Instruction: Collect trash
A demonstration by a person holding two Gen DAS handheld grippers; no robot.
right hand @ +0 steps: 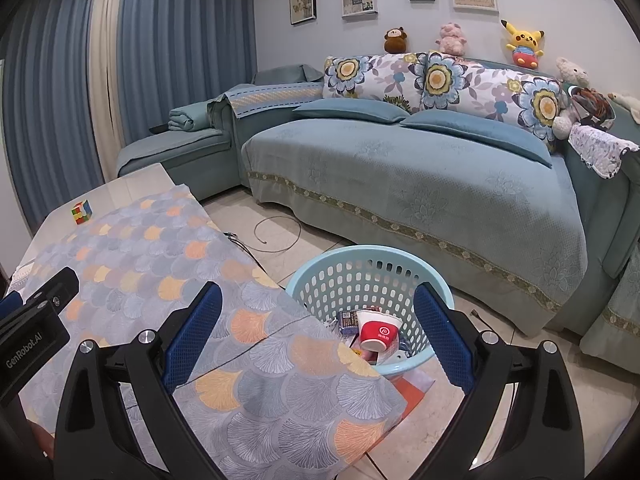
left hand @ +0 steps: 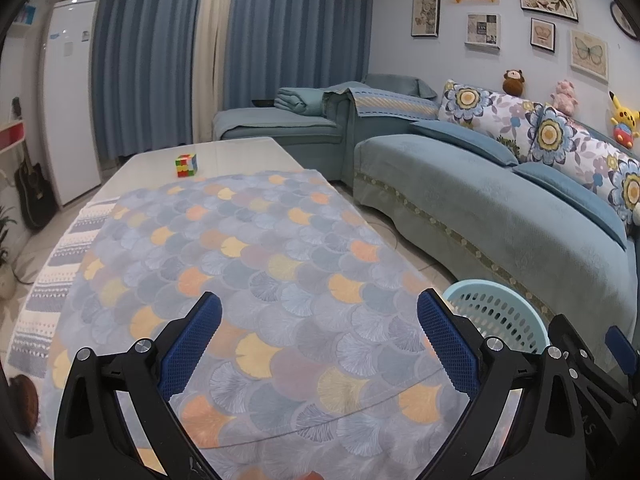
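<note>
A light blue plastic basket [right hand: 368,272] stands on the floor at the table's right corner. Inside it lie a red and white paper cup [right hand: 378,330], a small dark packet [right hand: 349,319] and other scraps. In the left wrist view only the basket's rim [left hand: 496,312] shows past the table edge. My right gripper [right hand: 316,320] is open and empty, hovering over the table corner and the basket. My left gripper [left hand: 318,328] is open and empty above the patterned tablecloth [left hand: 248,264]. No trash shows on the cloth.
A Rubik's cube [left hand: 186,165] sits on the bare white far end of the table [left hand: 240,152]. A blue sofa [right hand: 420,184] with floral cushions runs along the right. A loose cable [right hand: 276,236] lies on the tiled floor. A white fridge [left hand: 72,96] and guitar [left hand: 34,192] stand at left.
</note>
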